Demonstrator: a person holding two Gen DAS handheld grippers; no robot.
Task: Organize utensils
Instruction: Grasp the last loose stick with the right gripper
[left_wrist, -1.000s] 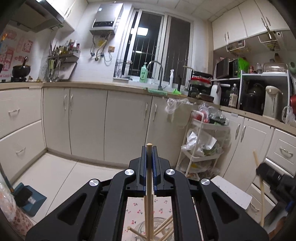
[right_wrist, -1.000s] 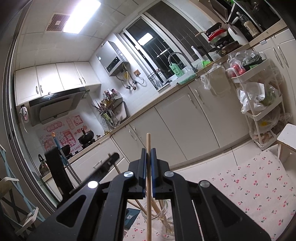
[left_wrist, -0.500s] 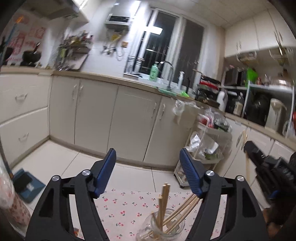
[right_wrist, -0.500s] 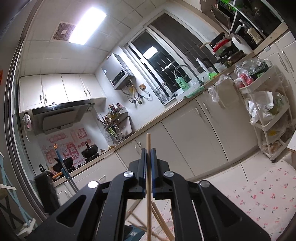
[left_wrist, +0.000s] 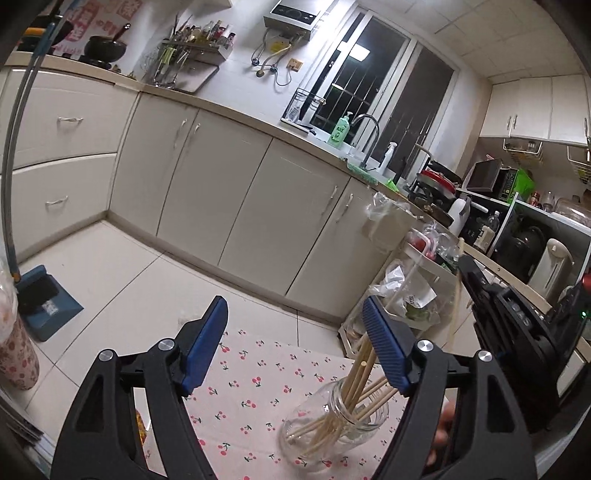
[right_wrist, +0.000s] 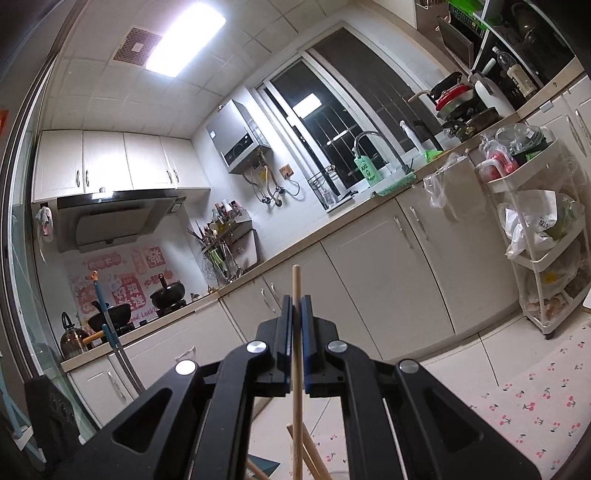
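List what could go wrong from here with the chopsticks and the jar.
1. The right tongs pinch a single chopstick low on its length; it could pivot or slip.
2. The glass jar is already packed with splayed chopsticks, so a new one may catch on them.
3. The open left tongs sit close above those sticks and could knock them.

One glass jar (left_wrist: 334, 424) on one cherry-print cloth (left_wrist: 251, 384). Chopsticks in the jar (left_wrist: 356, 380): perhaps eight, overlapping too much for a firm count. One further chopstick (right_wrist: 296, 354). Two grippers: left (left_wrist: 295, 343), right (right_wrist: 295, 325).
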